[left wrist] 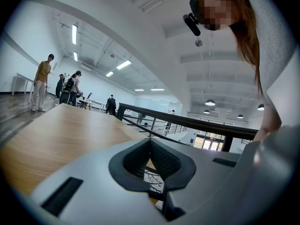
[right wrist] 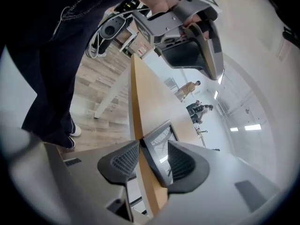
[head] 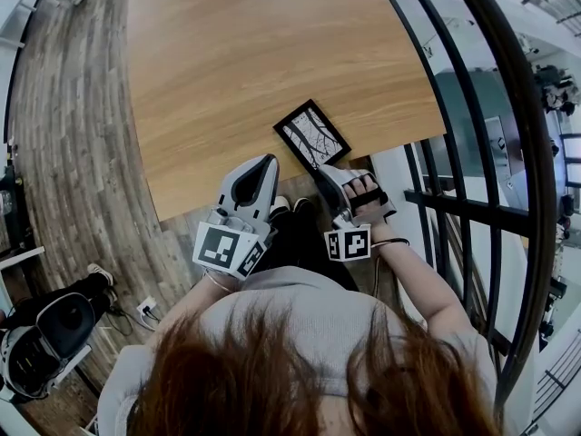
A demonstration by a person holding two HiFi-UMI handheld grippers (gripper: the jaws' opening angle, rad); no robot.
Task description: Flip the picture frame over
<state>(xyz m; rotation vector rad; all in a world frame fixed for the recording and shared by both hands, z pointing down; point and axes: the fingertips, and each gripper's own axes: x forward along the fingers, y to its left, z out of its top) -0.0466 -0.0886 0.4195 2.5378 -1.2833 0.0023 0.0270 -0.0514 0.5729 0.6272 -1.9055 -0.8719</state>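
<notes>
Evidently the picture frame [head: 311, 134] lies flat on the wooden surface [head: 236, 53], close to its near edge, with the branch drawing facing up. The right tongs [head: 329, 173] stand wide apart astride the frame's near corner, their pads not pressing on it. The left tongs [head: 268, 160] are together and empty, hovering left of the frame. Nothing is lifted. If drawing-up was the start, the whole flip remains: clamp, raise, turn, lay down. If back-up was the start, it looks finished; I cannot tell which.
</notes>
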